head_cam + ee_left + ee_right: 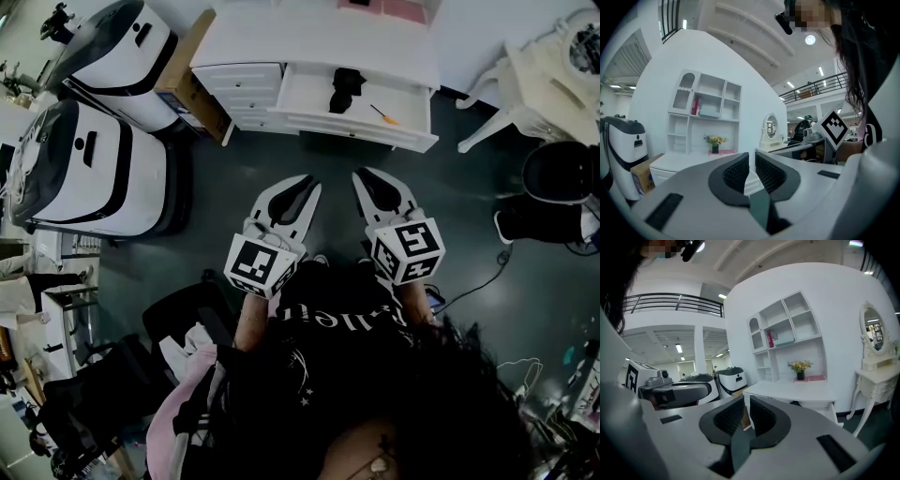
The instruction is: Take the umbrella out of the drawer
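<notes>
A black folded umbrella point(344, 90) lies in the open drawer point(356, 127) of a white desk point(319, 37) at the top of the head view. Both grippers hang side by side over the dark floor, short of the drawer and pointing toward it. My left gripper point(314, 180) point(752, 157) is shut with nothing between its jaws. My right gripper point(359, 175) point(746, 399) is also shut and holds nothing. Neither touches the umbrella or the drawer.
An orange-handled tool point(382, 114) lies in the drawer right of the umbrella. Two white-and-black machines point(103, 47) point(84, 169) and a cardboard box point(192, 80) stand left of the desk. A white chair point(534, 84) and a black round object point(558, 173) stand at right.
</notes>
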`<state>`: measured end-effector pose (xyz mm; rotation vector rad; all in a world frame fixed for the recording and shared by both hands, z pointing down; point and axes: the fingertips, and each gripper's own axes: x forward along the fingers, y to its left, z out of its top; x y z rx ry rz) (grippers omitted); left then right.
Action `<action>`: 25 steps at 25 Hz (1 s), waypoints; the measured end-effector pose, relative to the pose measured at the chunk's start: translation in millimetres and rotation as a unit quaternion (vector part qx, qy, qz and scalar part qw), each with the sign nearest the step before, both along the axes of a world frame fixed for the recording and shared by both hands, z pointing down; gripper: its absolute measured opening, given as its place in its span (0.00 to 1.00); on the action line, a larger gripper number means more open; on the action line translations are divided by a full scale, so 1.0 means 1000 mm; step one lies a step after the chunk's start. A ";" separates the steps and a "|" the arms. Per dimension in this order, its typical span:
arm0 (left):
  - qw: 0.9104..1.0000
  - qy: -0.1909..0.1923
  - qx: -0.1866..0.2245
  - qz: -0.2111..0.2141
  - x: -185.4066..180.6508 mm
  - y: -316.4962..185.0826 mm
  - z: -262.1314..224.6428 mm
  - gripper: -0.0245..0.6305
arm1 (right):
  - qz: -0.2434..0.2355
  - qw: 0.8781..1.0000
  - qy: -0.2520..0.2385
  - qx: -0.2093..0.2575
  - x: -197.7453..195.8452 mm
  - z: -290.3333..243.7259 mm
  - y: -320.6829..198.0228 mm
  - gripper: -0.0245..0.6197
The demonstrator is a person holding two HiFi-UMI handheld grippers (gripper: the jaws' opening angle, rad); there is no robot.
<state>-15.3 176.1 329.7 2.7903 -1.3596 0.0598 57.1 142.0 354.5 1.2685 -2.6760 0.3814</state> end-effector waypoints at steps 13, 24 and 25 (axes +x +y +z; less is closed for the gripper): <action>0.999 0.039 -0.029 0.000 -0.038 -0.007 0.027 0.10 | 0.036 0.998 0.017 -0.041 -0.012 0.027 0.001 0.14; 0.998 0.036 -0.045 0.004 -0.034 -0.072 0.046 0.10 | 0.025 0.997 0.023 -0.062 -0.014 0.051 -0.064 0.14; 0.998 0.034 -0.046 0.002 -0.034 -0.082 0.047 0.10 | 0.025 0.997 0.022 -0.065 -0.013 0.054 -0.076 0.14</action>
